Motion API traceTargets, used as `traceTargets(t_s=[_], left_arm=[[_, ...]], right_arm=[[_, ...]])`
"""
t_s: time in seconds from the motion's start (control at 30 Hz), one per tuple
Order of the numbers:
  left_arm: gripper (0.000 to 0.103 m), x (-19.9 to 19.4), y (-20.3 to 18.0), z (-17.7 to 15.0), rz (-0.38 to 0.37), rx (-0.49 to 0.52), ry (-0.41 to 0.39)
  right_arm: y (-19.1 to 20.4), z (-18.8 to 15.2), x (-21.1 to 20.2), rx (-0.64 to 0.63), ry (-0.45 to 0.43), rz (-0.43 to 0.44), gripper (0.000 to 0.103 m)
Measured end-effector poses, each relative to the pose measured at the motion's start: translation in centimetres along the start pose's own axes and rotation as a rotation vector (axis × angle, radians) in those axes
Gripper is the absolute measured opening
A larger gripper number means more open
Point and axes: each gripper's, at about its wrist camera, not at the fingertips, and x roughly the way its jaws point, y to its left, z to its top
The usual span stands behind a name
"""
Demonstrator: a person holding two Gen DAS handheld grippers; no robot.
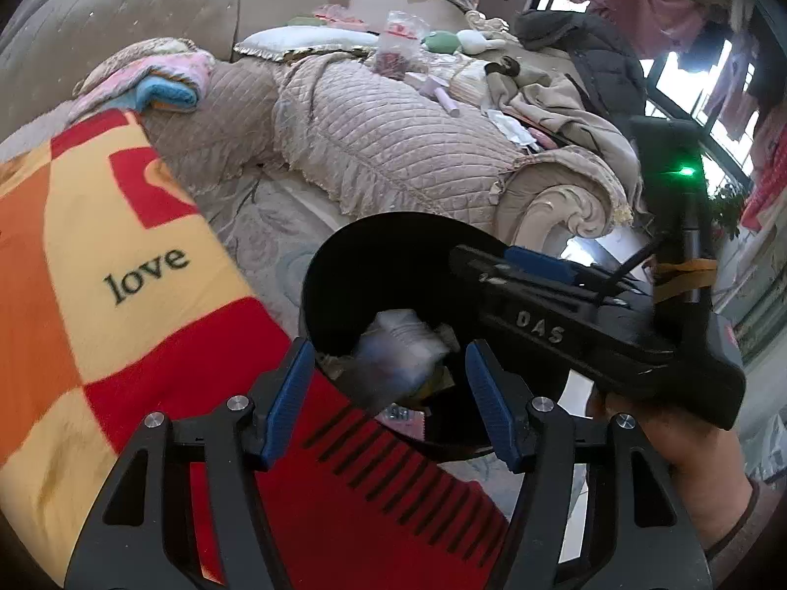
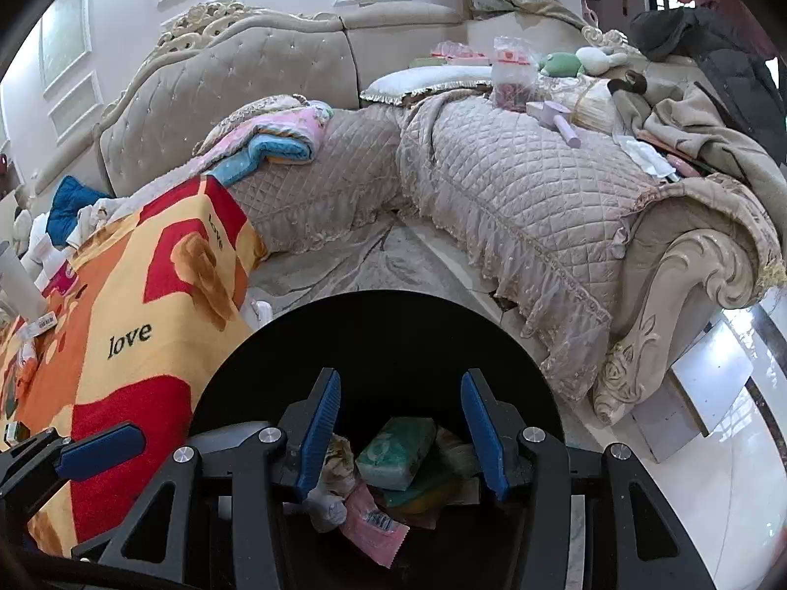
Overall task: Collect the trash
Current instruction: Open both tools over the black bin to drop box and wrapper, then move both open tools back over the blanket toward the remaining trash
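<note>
A black round bin (image 1: 344, 265) stands on the floor beside the blanket-covered table. My left gripper (image 1: 391, 405) hangs over its rim, open; a blurred whitish wrapper (image 1: 398, 349) is in the air between and beyond the pads, touching neither. My right gripper (image 2: 402, 435) is open over the same bin (image 2: 374, 334), with nothing between its fingers. Inside lie a green tissue pack (image 2: 396, 452), a pink wrapper (image 2: 374, 526) and a crumpled white piece (image 2: 327, 506). The right gripper's body (image 1: 565, 324), held by a hand, crosses the bin's right side in the left wrist view.
A red, orange and yellow "love" blanket (image 2: 123, 324) covers the table at the left, with small items on its far-left edge. A quilted beige sofa (image 2: 516, 187) with clutter runs behind; its carved arm (image 2: 679, 305) stands right of the bin. Pale floor (image 2: 344, 265) lies between.
</note>
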Motion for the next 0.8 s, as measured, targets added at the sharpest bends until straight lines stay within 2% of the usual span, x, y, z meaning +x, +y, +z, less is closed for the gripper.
traceTargets(t_s=[0.23, 0.3, 0.43, 0.6, 0.8], left_arm=[[0.063, -3.5, 2.3, -1.0, 0.017, -0.099, -0.035], [0.063, -5.5, 3.4, -1.5, 0.049, -0.124, -0.055], [0.063, -9.4, 6.4, -2.1, 0.160, -0.153, -0.086], [0.063, -14.8, 13.4, -4.1, 0.275, -0.296, -0.116], [0.063, -20.3, 22.8, -9.0, 0.458, -0.430, -0.126]], right_arm=[[0.7, 0.4, -1.8, 0.060, -0.059, -0.008, 0.049], [1.8, 0.6, -2.3, 0.061, -0.070, 0.003, 0.049], [5.8, 0.3, -3.3, 0.026, -0.083, 0.058, 0.049], [12.4, -0.7, -4.2, -0.080, -0.088, 0.172, 0.049], [20.5, -2.6, -4.1, -0.256, -0.045, 0.389, 0.052]])
